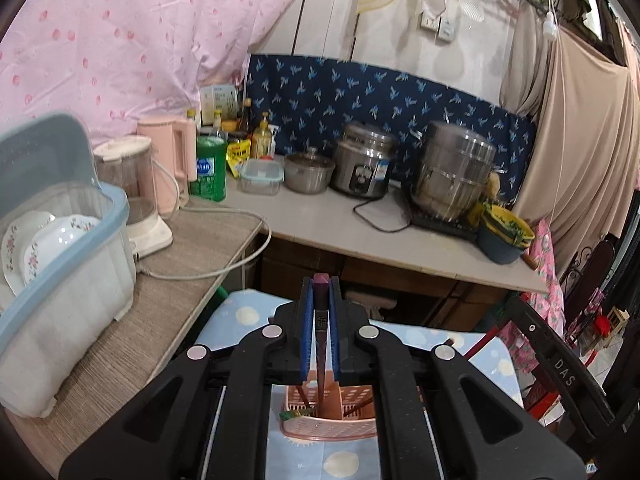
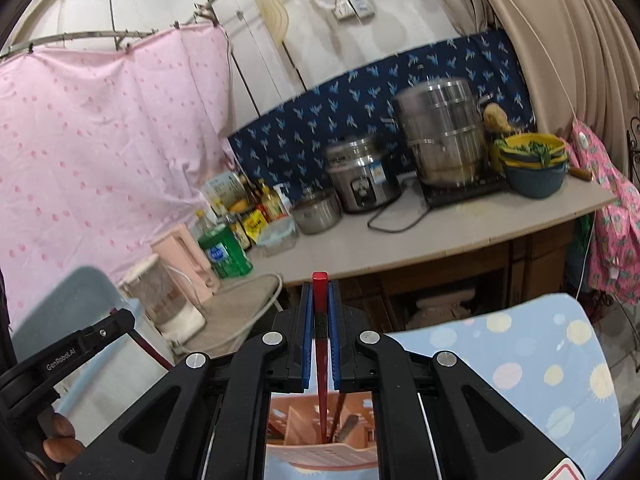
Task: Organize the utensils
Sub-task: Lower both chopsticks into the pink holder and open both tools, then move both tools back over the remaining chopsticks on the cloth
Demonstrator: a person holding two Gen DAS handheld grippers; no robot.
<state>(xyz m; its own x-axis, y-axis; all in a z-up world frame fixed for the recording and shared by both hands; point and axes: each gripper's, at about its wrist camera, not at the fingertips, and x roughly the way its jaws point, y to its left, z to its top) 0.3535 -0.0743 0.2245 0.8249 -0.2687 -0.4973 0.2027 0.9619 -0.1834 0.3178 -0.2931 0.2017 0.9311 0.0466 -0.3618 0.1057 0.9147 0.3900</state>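
1. Left hand-held gripper (image 1: 320, 292) is clamped narrow on a dark purple chopstick (image 1: 321, 344), whose square top pokes out past the blue pads while its thin end hangs down toward the pink utensil holder (image 1: 330, 416) below.
2. Right hand-held gripper (image 2: 320, 292) is likewise pinched tight on a red chopstick (image 2: 321, 360), its tip reaching down into or just above the same holder (image 2: 324, 452); I cannot tell whether it touches anything inside.
3. That holder stands on a blue cloth with sun and cloud prints (image 1: 240, 320), and a few other utensils already lean in its compartments. A counter (image 1: 328, 232) with pots and bottles lies well beyond it.
4. Risk, as I judge it: both chopsticks aim at one small holder, so the two grippers could crowd each other over it. The left gripper's frame (image 2: 72, 356) already shows at the edge of the right view.
5. Each stick is held near its top by narrow pads, so it could swivel between them. A tilted tip may catch on a divider or the slotted wall.
6. Pushing down on a caught tip could tip the light plastic holder, or drag it across the soft cloth.
7. Letting go too high might make a stick bounce out or land in the wrong compartment.
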